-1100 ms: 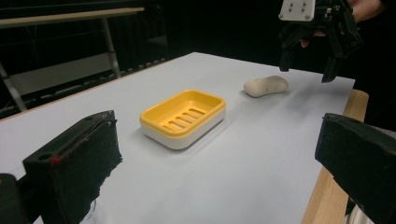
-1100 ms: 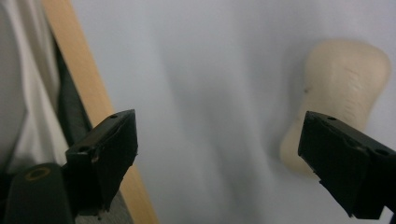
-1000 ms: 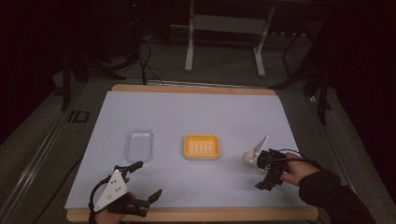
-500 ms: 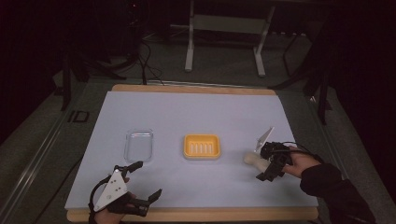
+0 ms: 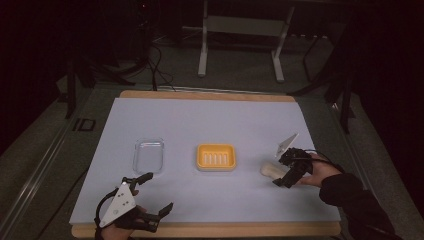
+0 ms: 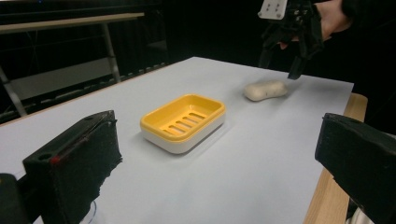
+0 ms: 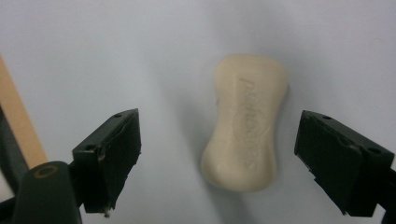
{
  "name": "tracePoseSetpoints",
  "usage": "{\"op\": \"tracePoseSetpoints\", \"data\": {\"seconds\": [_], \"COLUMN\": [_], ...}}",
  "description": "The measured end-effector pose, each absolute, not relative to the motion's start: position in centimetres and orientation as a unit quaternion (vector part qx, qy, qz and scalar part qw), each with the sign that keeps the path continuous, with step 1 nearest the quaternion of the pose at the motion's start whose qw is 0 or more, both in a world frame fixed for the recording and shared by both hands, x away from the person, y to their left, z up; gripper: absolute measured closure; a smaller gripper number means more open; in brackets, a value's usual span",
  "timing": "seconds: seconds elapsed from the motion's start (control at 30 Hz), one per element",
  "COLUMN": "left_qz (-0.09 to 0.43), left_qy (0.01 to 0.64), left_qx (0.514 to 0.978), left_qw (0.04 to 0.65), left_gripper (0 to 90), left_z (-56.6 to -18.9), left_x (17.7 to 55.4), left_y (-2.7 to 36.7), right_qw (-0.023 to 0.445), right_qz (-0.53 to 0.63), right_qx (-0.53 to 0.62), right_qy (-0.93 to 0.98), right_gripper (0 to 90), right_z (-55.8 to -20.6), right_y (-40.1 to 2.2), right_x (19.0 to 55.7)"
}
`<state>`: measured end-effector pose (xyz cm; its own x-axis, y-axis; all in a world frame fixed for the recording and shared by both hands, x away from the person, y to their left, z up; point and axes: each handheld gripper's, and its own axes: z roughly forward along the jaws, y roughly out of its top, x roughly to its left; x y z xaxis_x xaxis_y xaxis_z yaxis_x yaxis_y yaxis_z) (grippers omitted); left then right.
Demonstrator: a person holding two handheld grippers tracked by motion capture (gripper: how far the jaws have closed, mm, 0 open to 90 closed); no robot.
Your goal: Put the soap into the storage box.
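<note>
a: item one, soap bar (image 7: 245, 123): cream, waisted, lying flat on the pale table top (image 5: 210, 117), centre right of the right gripper view; in the high view, lower right, just right of the yellow soap dish (image 5: 216, 157), not touching it.

b: item two, right gripper (image 5: 289, 174): jaws apart, just been closing a little, bar between them below, pads clear of it on both sides. hovering, not yet gripping.

a: item three, left gripper (image 5: 150, 197): lower left of the high view, jaws apart, holding nothing. near it, clear lid (image 5: 149, 155), left of the dish.

b: handling note for the pick: probably best to lower straight over the narrow waist, pads square to the long sides, then close evenly. likely slippery; off-centre pinch could spin or squirt the bar away.

a: further note: better to keep the bar level on the lift, dish slots as the likely target, approach from above its rim.
</note>
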<state>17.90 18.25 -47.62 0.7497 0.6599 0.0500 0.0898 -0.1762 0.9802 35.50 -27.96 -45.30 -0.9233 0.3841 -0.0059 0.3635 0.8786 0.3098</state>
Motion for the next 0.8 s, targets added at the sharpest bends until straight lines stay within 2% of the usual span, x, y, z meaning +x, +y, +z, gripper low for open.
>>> {"op": "tracePoseSetpoints", "data": {"seconds": [0.23, 0.4, 0.47, 0.5, 0.6, 0.8], "left_qz": [0.237, 0.235, 0.235, 0.235, 0.235, 0.235], "left_qy": [0.249, 0.246, 0.246, 0.246, 0.246, 0.246], "left_qx": [0.724, 0.724, 0.724, 0.724, 0.725, 0.725], "left_qw": [0.598, 0.6, 0.6, 0.6, 0.599, 0.598], "left_gripper": [0.1, 0.1, 0.1, 0.1, 0.1, 0.1], "left_z": [-47.6, -47.6, -47.6, -47.6, -47.6, -47.6], "left_x": [17.8, 17.8, 17.8, 17.8, 17.8, 17.8], "left_y": [18.2, 18.2, 18.2, 18.2, 18.1, 18.1], "right_qw": [0.034, 0.036, 0.037, 0.034, 0.034, 0.042], "right_qz": [0.154, 0.159, 0.161, 0.161, 0.159, 0.152], "right_qx": [0.194, 0.19, 0.188, 0.192, 0.197, 0.191], "right_qy": [0.968, 0.968, 0.968, 0.967, 0.967, 0.969], "right_gripper": [18.8, 27.2, 27.2, 31.2, 35.5, 40.8], "right_z": [-46.2, -46.9, -47.1, -47.4, -48.0, -48.8], "right_y": [-28.0, -28.0, -28.0, -28.0, -28.1, -28.2], "right_x": [36.1, 36.4, 36.6, 36.8, 37.0, 37.2]}}
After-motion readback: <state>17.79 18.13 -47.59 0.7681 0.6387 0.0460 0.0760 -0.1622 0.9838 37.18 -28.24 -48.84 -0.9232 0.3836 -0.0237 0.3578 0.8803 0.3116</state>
